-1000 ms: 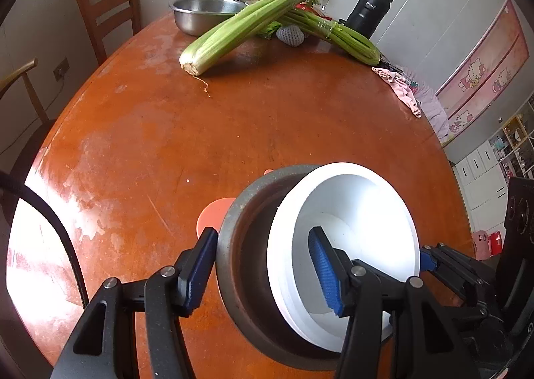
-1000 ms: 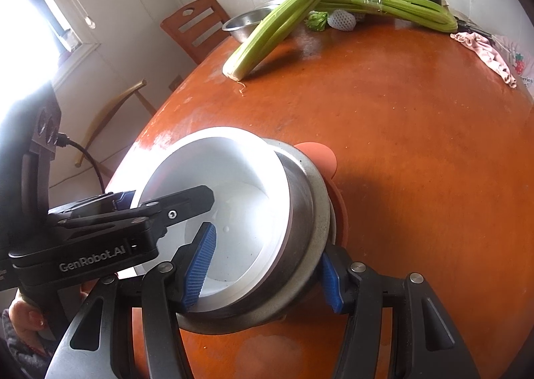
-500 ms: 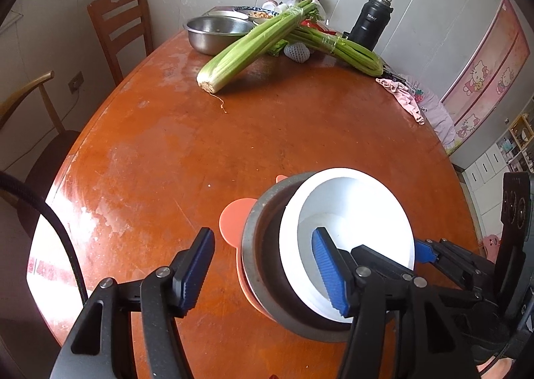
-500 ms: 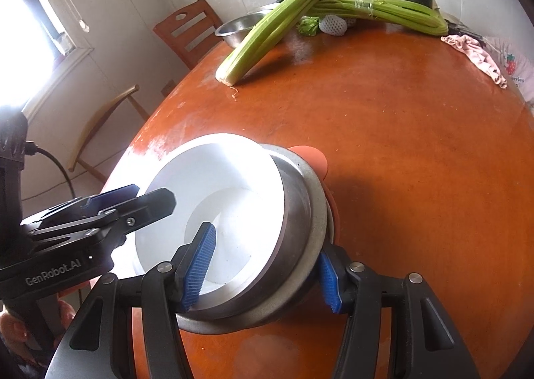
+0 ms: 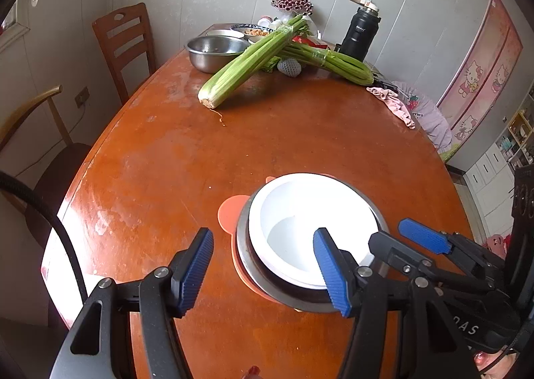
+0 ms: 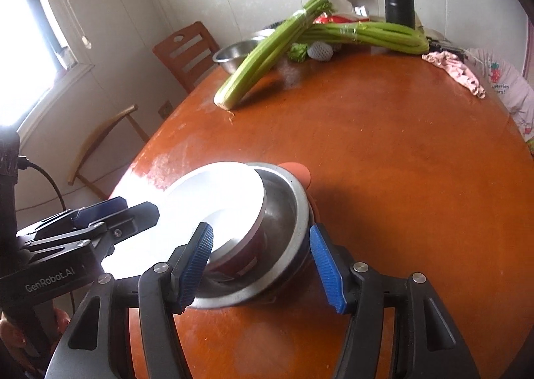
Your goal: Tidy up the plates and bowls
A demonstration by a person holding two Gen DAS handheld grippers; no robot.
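Observation:
A bowl, white inside and red outside [image 5: 300, 212] [image 6: 230, 212], sits tilted inside a steel bowl [image 5: 300, 299] [image 6: 287, 228], which rests on an orange bear-shaped plate [image 5: 228, 215] [image 6: 297, 170] on the round wooden table. My left gripper [image 5: 263, 272] is open and raised near the stack's near-left rim, holding nothing. My right gripper [image 6: 260, 265] is open, its fingers either side of the steel bowl's near rim, not touching it.
At the table's far side lie two celery bunches [image 5: 253, 58] [image 6: 267, 55], a large steel basin [image 5: 213, 51], a black thermos [image 5: 360, 33] [image 6: 398, 0], flowers and a pink cloth [image 5: 393, 105]. Wooden chairs [image 5: 123, 45] stand at the left.
Both grippers have pulled back and up from the stack. The left finger has come out of the white bowl, and the right jaws have opened away from the steel bowl's rim.

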